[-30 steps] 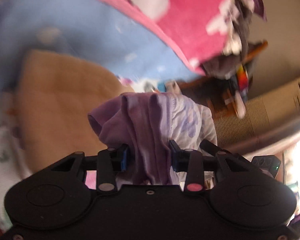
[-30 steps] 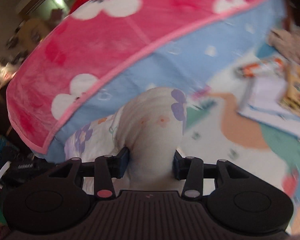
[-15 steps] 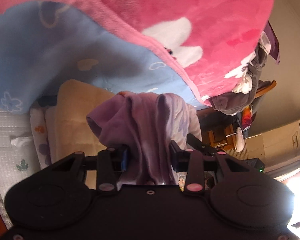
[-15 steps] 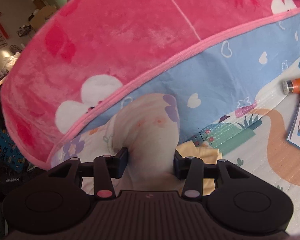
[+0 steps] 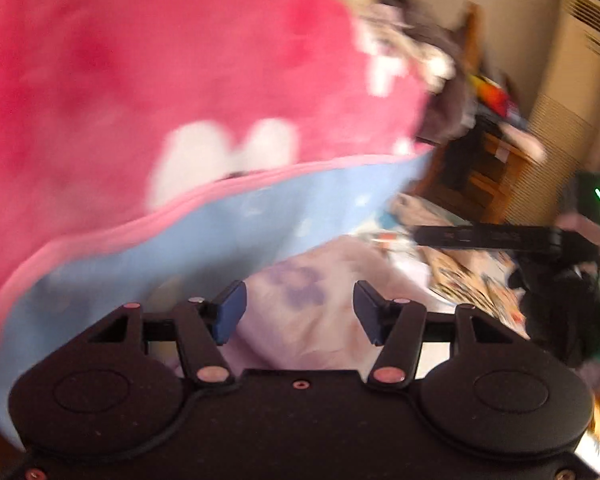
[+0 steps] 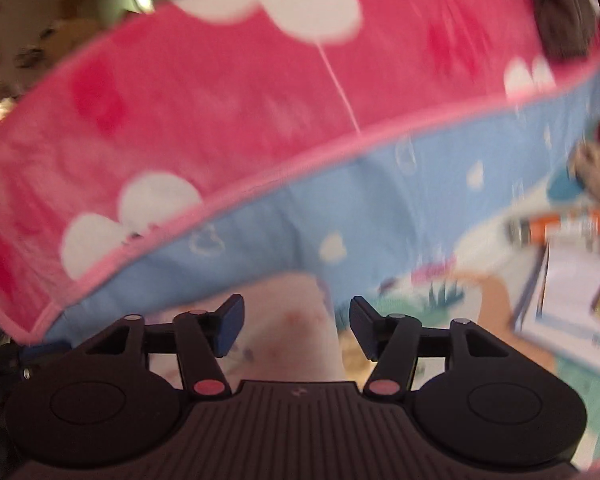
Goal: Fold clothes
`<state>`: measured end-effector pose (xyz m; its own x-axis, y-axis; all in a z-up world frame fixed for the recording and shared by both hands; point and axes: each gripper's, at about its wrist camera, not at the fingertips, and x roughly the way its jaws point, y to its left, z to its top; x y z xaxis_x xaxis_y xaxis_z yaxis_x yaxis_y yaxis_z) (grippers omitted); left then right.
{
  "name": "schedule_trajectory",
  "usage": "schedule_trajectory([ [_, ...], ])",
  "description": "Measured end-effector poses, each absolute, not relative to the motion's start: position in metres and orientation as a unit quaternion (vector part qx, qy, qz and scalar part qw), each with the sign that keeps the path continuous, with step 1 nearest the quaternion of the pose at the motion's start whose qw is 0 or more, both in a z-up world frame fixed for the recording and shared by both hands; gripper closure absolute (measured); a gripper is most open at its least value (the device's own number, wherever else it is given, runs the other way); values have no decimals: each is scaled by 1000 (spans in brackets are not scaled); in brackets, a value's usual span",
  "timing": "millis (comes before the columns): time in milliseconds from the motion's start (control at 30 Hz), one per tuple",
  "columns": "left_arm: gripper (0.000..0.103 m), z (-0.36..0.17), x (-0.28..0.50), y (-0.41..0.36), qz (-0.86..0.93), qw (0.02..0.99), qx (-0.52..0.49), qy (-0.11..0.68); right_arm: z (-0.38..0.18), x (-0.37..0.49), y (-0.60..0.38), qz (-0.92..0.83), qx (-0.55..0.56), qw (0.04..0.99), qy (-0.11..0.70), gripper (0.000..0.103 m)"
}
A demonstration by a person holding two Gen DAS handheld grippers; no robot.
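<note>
The pink blanket looks plush and fleecy, the pale garment thin, soft printed cloth.

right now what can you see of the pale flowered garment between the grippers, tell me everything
The garment is soft, thin-looking cloth, pale lilac-white with purple flower prints, and faint pinkish marks in the right wrist view. It lies bunched and rumpled, low in front of the pink blanket's blue underside. The left gripper and the right gripper are both opening: cloth sits between each pair of jaws, but the pads stand clear of it. Blur hides its shape and what kind of clothing it is.
</note>
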<state>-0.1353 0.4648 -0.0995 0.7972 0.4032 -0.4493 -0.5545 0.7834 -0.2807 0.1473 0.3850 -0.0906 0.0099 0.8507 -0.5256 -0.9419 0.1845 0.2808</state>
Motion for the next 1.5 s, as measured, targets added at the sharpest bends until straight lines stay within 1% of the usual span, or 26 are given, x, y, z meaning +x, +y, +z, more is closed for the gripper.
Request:
schedule_trajectory([
  [133,45,-107,-113,459,228,941,-138,210,-95,134,387,654,-113,691,288,51],
  [200,45,-121,-107,460,235,936,-106,241,-105,132,391,656,-115,681,304,51],
  [300,44,-154,-105,471,248,918,-93,295,-129,130,399,641,-130,673,345,51],
  [400,42,-175,-116,487,252,916,-129,283,-147,114,404,640,-153,672,340,51],
  [500,42,-183,-114,493,246,919,-120,285,-157,98,414,631,-183,679,327,50],
  [533,42,-184,-112,491,247,919,-118,285,-163,96,420,623,-196,678,336,50],
  [600,42,-186,-109,488,250,918,-112,285,-174,104,427,601,-190,678,378,50],
  [667,42,-186,-110,483,252,919,-108,283,-169,106,430,596,-194,675,388,50],
  [733,42,-176,-115,478,250,919,-104,285,-153,102,421,606,-198,677,368,48],
  [767,41,-176,-112,474,248,921,-96,284,-144,103,411,614,-180,678,362,40],
  [800,38,-168,-111,469,242,925,-85,281,-137,106,400,618,-156,678,367,26],
  [833,34,-160,-111,464,237,928,-75,278,-131,109,389,614,-137,679,377,18],
  [867,27,-152,-111,461,236,930,-68,273,-127,112,378,605,-126,685,385,12],
  [967,25,-130,-106,453,231,936,-66,258,-117,115,347,576,-121,703,399,12],
  [1033,23,-114,-99,446,230,940,-77,241,-108,115,329,551,-131,714,411,9],
  [1067,21,-107,-92,443,229,941,-83,235,-103,115,320,538,-139,722,413,5],
  [1133,18,-90,-70,438,211,943,-102,236,-90,114,300,513,-146,741,409,2],
  [1167,13,-82,-57,436,199,944,-112,237,-84,115,289,500,-143,749,410,2],
  [1200,10,-74,-44,433,184,944,-123,244,-78,117,277,487,-136,757,413,1],
  [1267,9,-63,-14,424,167,940,-119,272,-64,119,252,460,-120,774,418,0],
  [1333,7,-54,18,407,155,931,-73,322,-47,121,226,433,-116,791,416,0],
  [1500,7,-17,77,354,110,911,8,398,0,123,152,379,-94,827,404,0],
])
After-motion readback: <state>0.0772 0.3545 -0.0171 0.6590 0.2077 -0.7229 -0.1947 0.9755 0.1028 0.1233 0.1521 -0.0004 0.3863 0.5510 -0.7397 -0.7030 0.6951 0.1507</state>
